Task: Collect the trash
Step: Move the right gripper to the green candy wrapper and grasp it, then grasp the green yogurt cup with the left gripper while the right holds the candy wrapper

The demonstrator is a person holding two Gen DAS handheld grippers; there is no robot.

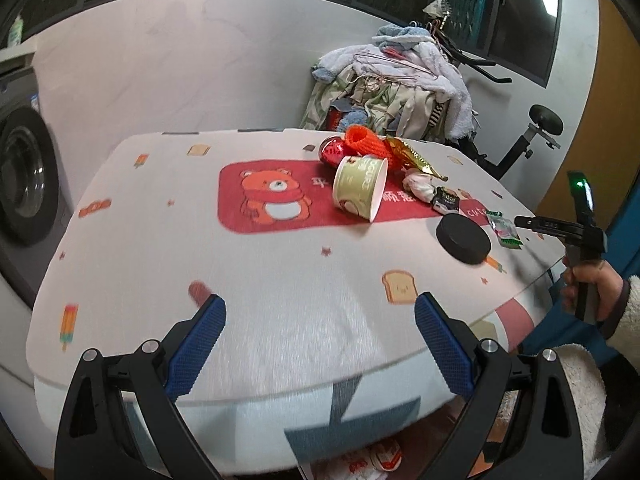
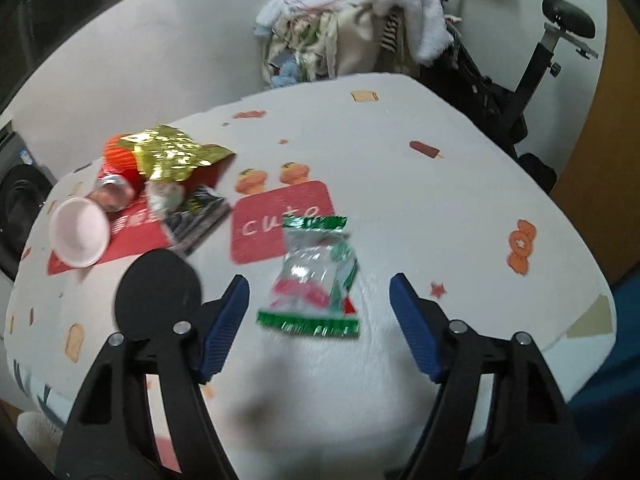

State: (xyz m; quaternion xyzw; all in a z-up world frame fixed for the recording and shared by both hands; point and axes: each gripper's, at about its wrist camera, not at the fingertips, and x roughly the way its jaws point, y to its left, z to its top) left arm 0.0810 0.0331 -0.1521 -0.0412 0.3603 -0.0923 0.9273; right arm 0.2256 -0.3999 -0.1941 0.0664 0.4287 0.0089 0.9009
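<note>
Trash lies on the cloth-covered table. A tipped paper cup lies on the red bear patch, also in the right wrist view. Behind it are a red can, orange mesh, gold foil wrapper, crumpled white wad and dark wrapper. A black round lid lies right of the cup. A green-edged clear wrapper lies flat just ahead of my open, empty right gripper. My left gripper is open and empty over the table's near edge.
A laundry pile on a rack and an exercise bike stand behind the table. A washing machine is at the left. Red-and-white packaging lies on the floor under the table's near edge.
</note>
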